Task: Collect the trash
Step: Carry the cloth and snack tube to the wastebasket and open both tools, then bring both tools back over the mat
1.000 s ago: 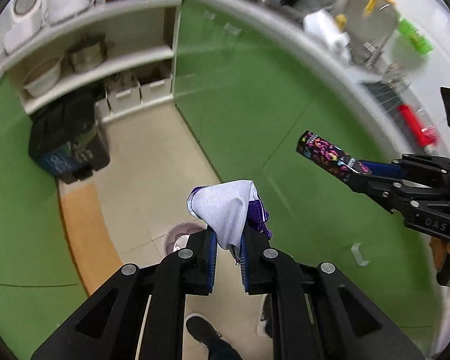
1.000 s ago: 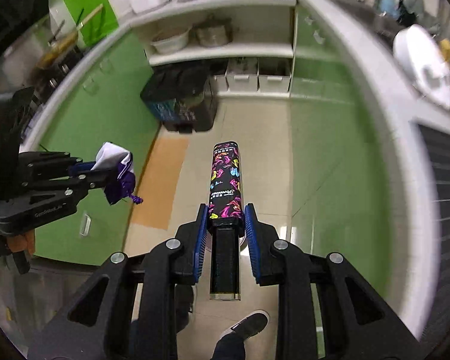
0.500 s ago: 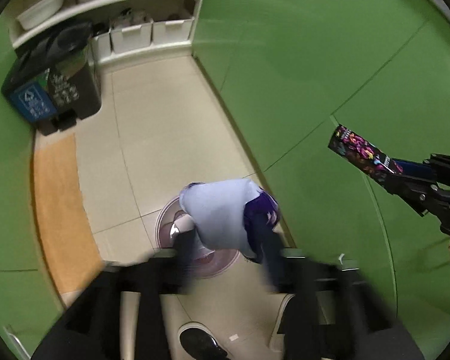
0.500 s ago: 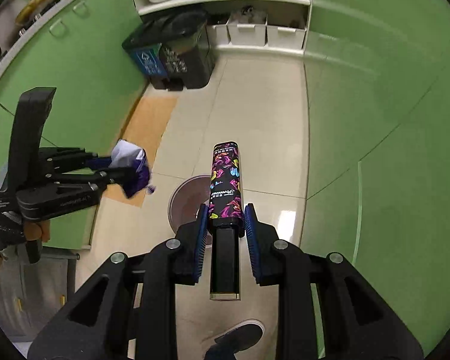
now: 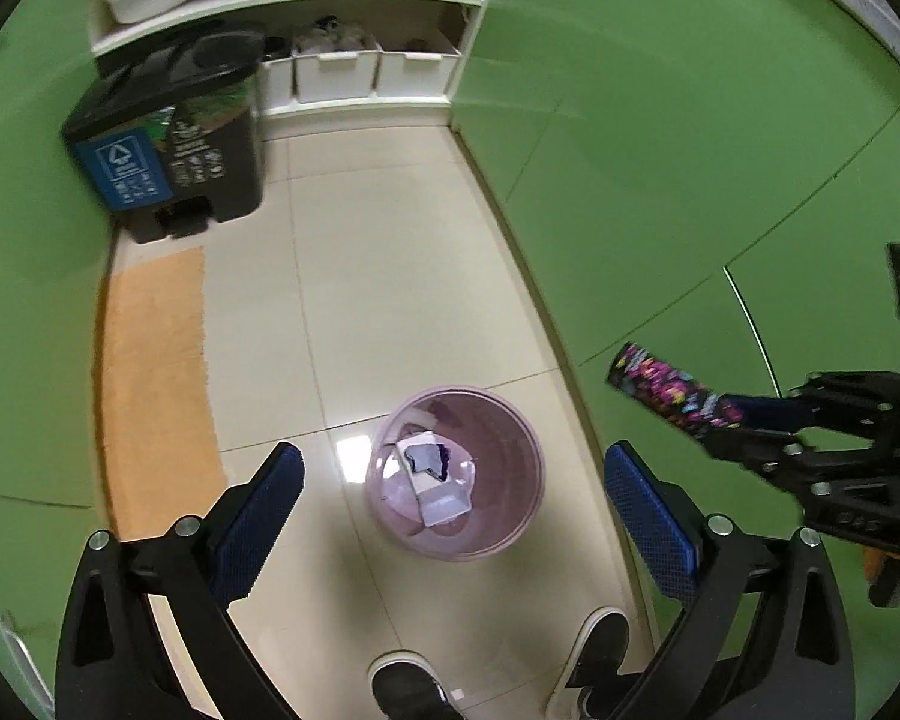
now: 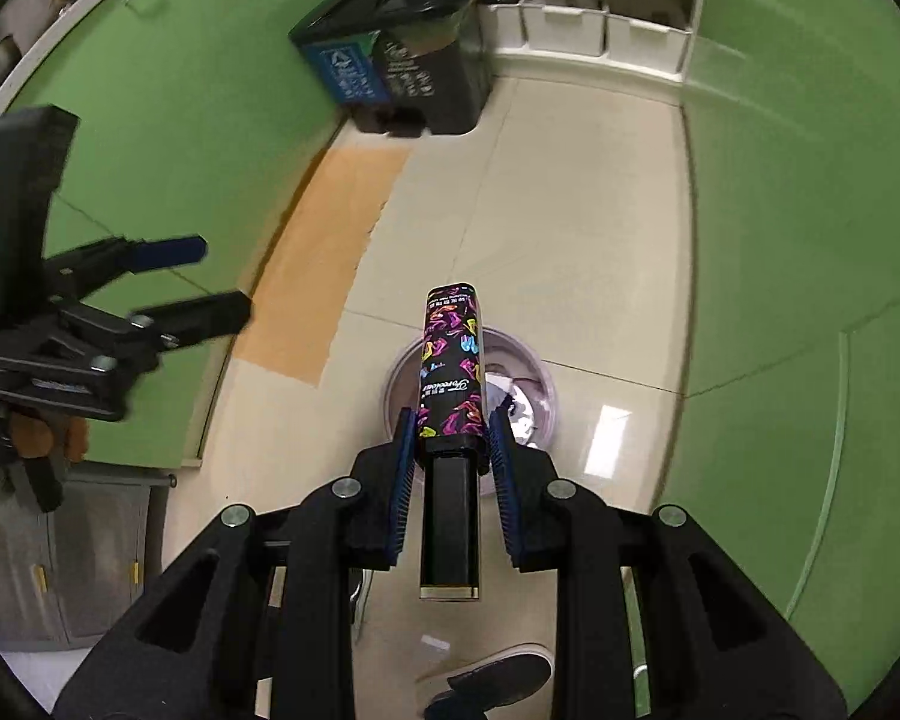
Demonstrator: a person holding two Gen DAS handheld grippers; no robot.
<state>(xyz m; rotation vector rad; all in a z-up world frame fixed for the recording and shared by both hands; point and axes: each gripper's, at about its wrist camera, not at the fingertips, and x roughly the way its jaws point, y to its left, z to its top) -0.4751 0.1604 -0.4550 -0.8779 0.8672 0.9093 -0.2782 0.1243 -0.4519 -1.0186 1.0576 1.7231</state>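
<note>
A small pink waste bin [image 5: 513, 468] stands on the tiled floor below both grippers. A crumpled white and purple wrapper [image 5: 429, 474] lies inside it. My left gripper [image 5: 453, 492] is open wide and empty above the bin; it also shows in the right wrist view [image 6: 210, 276]. My right gripper [image 6: 452, 426] is shut on a black box with a colourful print [image 6: 452, 366], held above the bin [image 6: 534, 384]. The box also shows at the right of the left wrist view [image 5: 669, 396].
A black pedal bin with a blue recycling label [image 5: 168, 162] stands by the far shelves. White storage boxes [image 5: 354, 69] sit on the lowest shelf. Green cabinet fronts [image 5: 660, 150] line both sides. An orange mat [image 5: 153, 384] lies left. My shoes [image 5: 408, 690] are below.
My left gripper tilted down over the pink bin, opened and let the white and purple wrapper fall into it. My right gripper moved over the bin with the box still held.
</note>
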